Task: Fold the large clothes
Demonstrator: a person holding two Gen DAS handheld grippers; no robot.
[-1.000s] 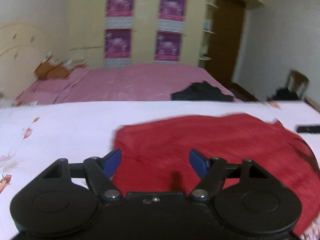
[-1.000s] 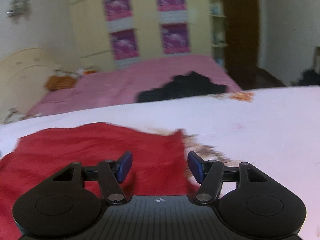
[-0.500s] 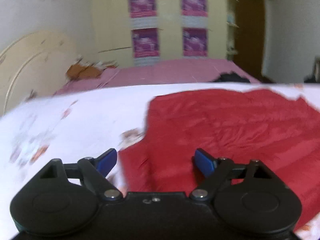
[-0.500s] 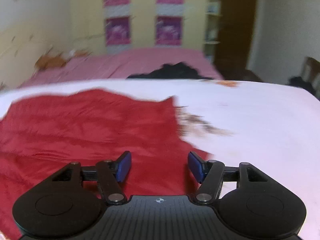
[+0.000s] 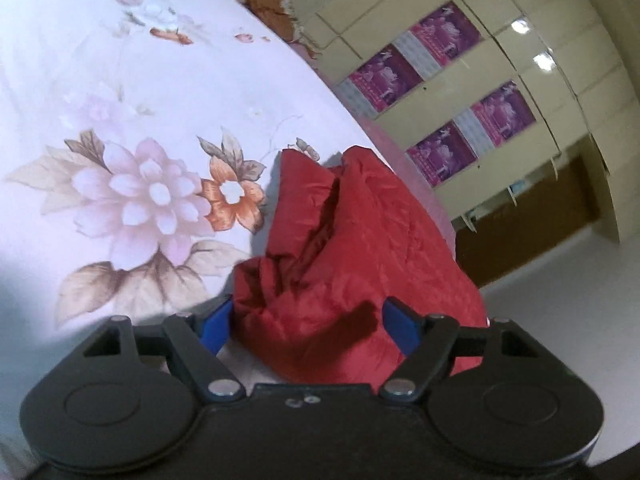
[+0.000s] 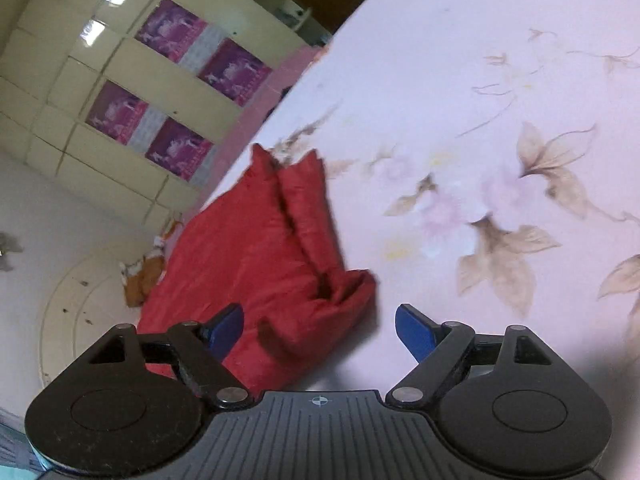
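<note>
A red quilted garment (image 5: 360,256) is lying crumpled on a white bed sheet with pink and orange flowers (image 5: 152,188). The left gripper (image 5: 308,326) is holding its jaws spread on either side of one bunched end of the garment; the left blue pad (image 5: 214,326) is just beside the cloth. The right gripper (image 6: 320,330) is also keeping its jaws spread, and the rolled corner of the garment (image 6: 264,248) is lying between them, nearer the left pad (image 6: 224,330). Purple posters (image 6: 176,76) are hanging on a cream wardrobe behind.
</note>
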